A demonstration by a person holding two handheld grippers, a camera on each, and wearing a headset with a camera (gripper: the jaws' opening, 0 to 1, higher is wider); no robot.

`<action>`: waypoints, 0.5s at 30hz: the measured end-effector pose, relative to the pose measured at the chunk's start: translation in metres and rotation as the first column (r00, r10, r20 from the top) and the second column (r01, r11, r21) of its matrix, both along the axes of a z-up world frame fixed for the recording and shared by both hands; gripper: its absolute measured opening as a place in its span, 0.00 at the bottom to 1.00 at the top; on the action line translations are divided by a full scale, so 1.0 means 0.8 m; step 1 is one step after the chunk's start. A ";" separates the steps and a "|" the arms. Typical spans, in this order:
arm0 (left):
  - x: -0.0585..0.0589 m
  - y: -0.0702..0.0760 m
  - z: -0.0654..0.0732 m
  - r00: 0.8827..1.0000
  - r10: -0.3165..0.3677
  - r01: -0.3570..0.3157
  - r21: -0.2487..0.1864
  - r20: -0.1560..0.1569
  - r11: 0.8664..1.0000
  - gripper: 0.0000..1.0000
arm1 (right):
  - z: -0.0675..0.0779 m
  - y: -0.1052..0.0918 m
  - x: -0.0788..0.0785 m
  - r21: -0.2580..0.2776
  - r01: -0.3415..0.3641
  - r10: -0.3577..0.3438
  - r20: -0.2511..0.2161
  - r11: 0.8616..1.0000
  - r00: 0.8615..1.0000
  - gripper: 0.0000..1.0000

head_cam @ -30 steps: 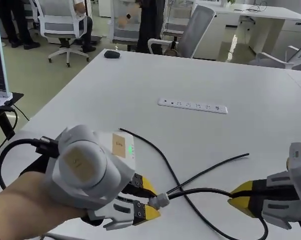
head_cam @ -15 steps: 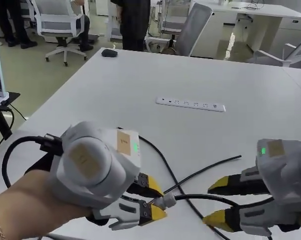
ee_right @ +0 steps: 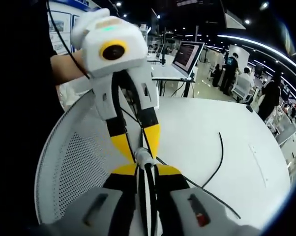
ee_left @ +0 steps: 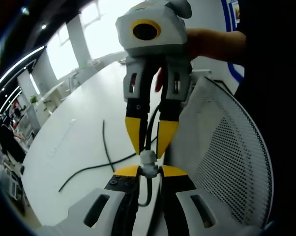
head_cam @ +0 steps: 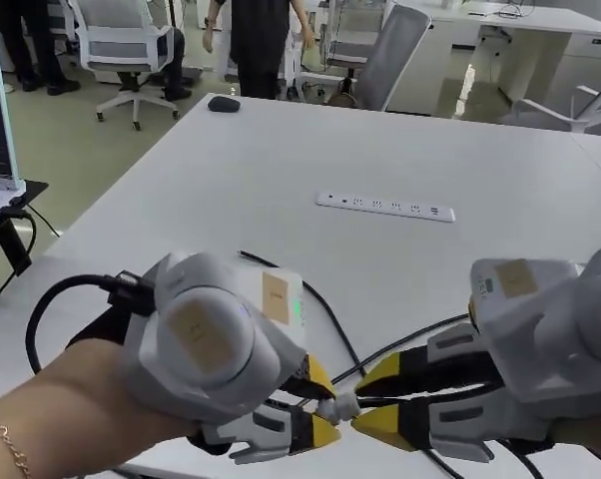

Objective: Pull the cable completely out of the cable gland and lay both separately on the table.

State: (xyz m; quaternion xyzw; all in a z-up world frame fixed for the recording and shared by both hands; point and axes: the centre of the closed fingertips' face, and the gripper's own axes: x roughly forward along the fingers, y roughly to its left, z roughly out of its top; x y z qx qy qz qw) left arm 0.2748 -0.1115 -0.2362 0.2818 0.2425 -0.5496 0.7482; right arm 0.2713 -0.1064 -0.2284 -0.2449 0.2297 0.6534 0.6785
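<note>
At a white table (head_cam: 281, 160), a person's left hand (head_cam: 71, 414), a thin chain at the wrist, holds the grey-and-white left gripper (head_cam: 323, 404) level. Its yellow-tipped jaws are clamped on a small pale plastic cable gland (head_cam: 340, 407) just above the tabletop. The right gripper (head_cam: 360, 406) meets it nose to nose, jaws straddling the thin black cable (ee_right: 149, 189) at the gland; whether they pinch it cannot be told. Tan stickers on both bodies are too blurred to read.

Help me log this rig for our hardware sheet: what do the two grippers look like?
The left gripper and right gripper both have rounded white-grey housings with tan square labels and black fingers tipped yellow. A black cord leaves the left one's rear; a thin chain bracelet circles that wrist.
</note>
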 end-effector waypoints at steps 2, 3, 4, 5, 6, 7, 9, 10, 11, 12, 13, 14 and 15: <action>0.000 0.000 0.000 1.000 -0.004 0.004 0.000 0.002 1.000 0.17 | -0.002 -0.004 0.000 -0.009 -0.001 0.001 0.003 1.000 1.000 0.11; 0.000 0.000 0.000 1.000 -0.006 0.006 0.003 0.004 1.000 0.17 | -0.002 -0.007 0.000 -0.013 -0.002 0.002 0.004 1.000 1.000 0.10; 0.000 0.000 -0.001 1.000 -0.009 0.009 0.006 0.005 1.000 0.17 | -0.003 -0.010 -0.001 -0.017 -0.004 0.004 0.002 1.000 1.000 0.08; -0.001 0.000 -0.001 1.000 -0.013 0.013 0.008 0.002 1.000 0.17 | -0.003 -0.011 -0.001 -0.018 -0.004 0.004 0.002 1.000 1.000 0.04; -0.001 0.001 -0.001 1.000 -0.013 0.013 0.006 0.002 1.000 0.17 | -0.003 -0.016 0.001 -0.021 0.000 0.000 0.005 1.000 1.000 0.03; -0.001 -0.001 0.000 1.000 -0.016 0.016 -0.002 0.002 1.000 0.17 | 0.000 -0.017 -0.001 -0.002 0.004 -0.004 -0.015 1.000 1.000 0.03; -0.002 -0.001 0.001 1.000 -0.019 0.019 -0.008 -0.002 1.000 0.17 | 0.001 -0.019 -0.001 0.002 0.006 -0.006 -0.010 1.000 1.000 0.03; -0.001 0.000 0.001 1.000 -0.017 0.017 -0.002 0.001 1.000 0.17 | 0.001 -0.021 0.001 0.002 0.012 -0.012 -0.005 1.000 1.000 0.03; 0.001 0.003 -0.001 1.000 -0.014 0.014 0.014 0.006 1.000 0.17 | 0.001 -0.023 0.002 0.001 0.023 -0.023 -0.007 1.000 1.000 0.03; 0.002 0.004 -0.002 1.000 -0.014 0.014 0.019 0.009 1.000 0.17 | 0.001 -0.025 0.003 0.003 0.027 -0.027 -0.008 1.000 1.000 0.03; 0.004 0.006 -0.002 1.000 -0.014 0.013 0.022 0.013 1.000 0.17 | 0.002 -0.027 0.005 0.007 0.034 -0.034 -0.008 0.999 0.999 0.03; 0.005 0.008 -0.002 1.000 -0.011 0.010 0.026 0.018 1.000 0.17 | 0.002 -0.031 0.007 0.011 0.047 -0.047 -0.011 0.999 0.999 0.03; 0.006 0.009 -0.002 1.000 -0.010 0.009 0.026 0.018 1.000 0.17 | 0.003 -0.034 0.009 0.014 0.056 -0.056 -0.015 0.998 0.998 0.03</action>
